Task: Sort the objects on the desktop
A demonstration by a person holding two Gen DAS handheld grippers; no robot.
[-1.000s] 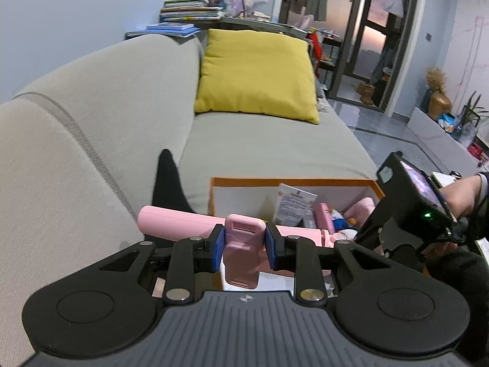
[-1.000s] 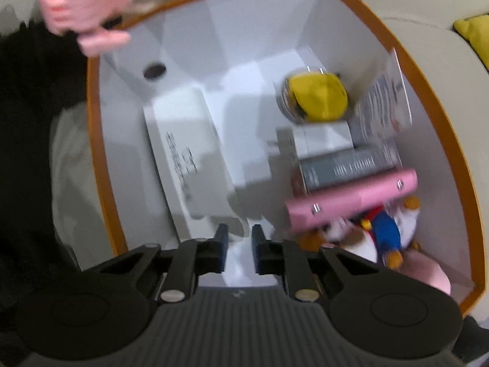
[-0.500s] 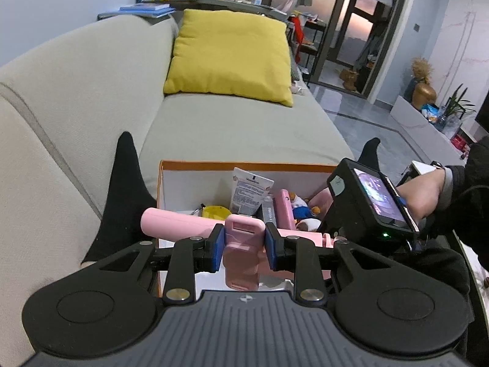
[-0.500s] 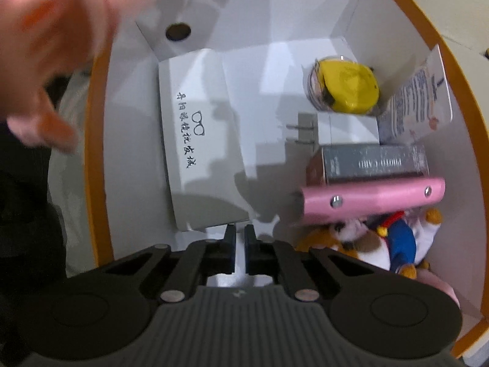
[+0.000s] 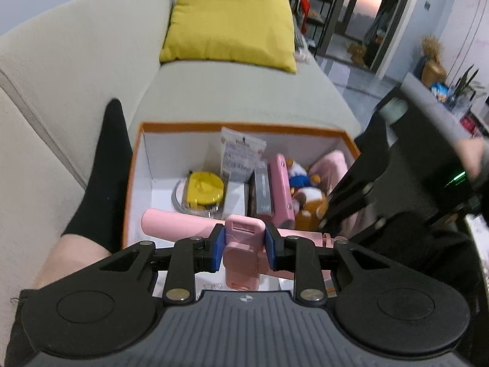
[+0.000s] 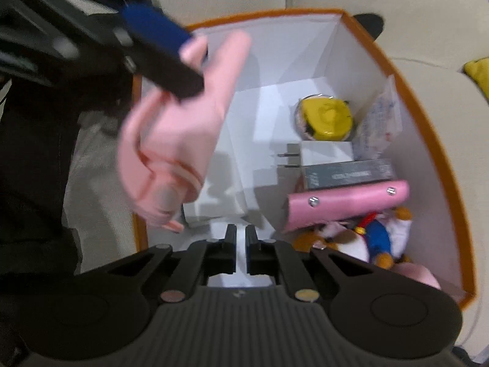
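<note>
My left gripper (image 5: 244, 249) is shut on a pink selfie stick (image 5: 195, 226), clamped at its phone holder, and holds it over the near left part of an orange-rimmed white box (image 5: 232, 127). The stick also shows in the right wrist view (image 6: 177, 140), blurred, above the box (image 6: 428, 122). My right gripper (image 6: 240, 244) is shut and empty over the box's near edge. Inside lie a yellow round tin (image 6: 325, 117), a white charger (image 6: 324, 154), a grey box (image 6: 348, 176), a pink case (image 6: 348, 203), a plush toy (image 6: 373, 241) and a sachet (image 6: 380, 122).
The box sits on a beige sofa (image 5: 238, 94) with a yellow cushion (image 5: 229, 21) at the far end. A black-socked foot (image 5: 104, 177) lies left of the box. The right gripper's body (image 5: 397, 183) shows at the box's right side.
My left gripper has tilted down and carried the pink selfie stick over the box. My right gripper closed from slightly open to shut and drew back a little.
</note>
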